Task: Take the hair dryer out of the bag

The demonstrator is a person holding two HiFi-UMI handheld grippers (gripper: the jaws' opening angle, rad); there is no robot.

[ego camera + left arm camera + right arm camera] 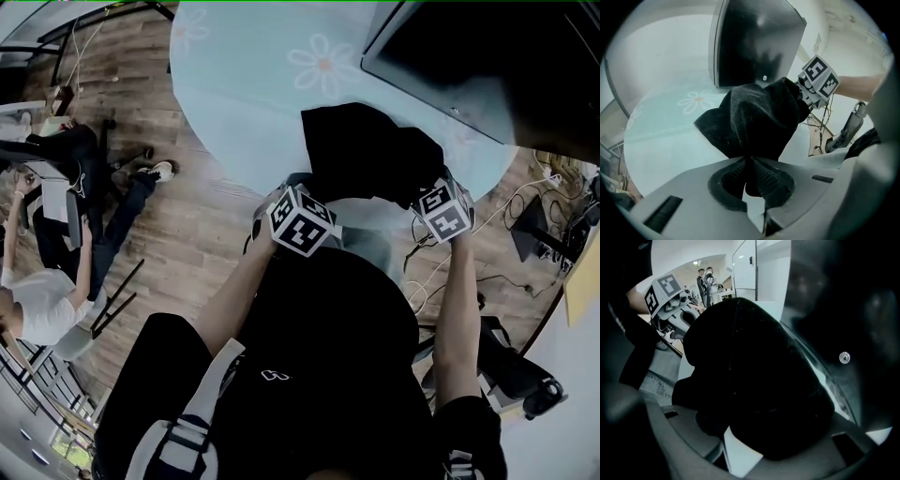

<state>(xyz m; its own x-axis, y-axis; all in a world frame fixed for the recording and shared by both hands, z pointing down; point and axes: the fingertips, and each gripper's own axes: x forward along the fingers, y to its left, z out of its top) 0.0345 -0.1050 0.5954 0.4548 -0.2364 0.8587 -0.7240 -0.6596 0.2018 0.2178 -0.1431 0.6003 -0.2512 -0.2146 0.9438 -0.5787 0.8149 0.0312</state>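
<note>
The round pale-blue worktop (244,122), printed with daisies, is filling the upper part of the head view. A dark screen (487,66) is sitting at its far right side. At the near edge, just in front of the person, the black fabric bag (361,150) is lying slumped on the worktop, with both claws reaching down to it from either side.

The hair dryer is not showing in any view. Judging by the rounded bulk in the cloth, it is probably still sitting inside the bag.

The right claw (726,437) is standing with its jaws wide around the bag's thicker, bulging end. The black mass is filling the space between the jaws, though the pads are not plainly pressing on it. The left claw (749,176) is pinching with its jaws together on a thin fold of the bag's cloth, and the fabric is fanning out above the pads.

The step in hand looks like getting hold of the bag so it can be opened. Next, the left claw needs to be keeping its pinch and pulling the cloth back, while the right is finding the mouth or the dryer's body. Thin cloth may slip from the pads.
</note>
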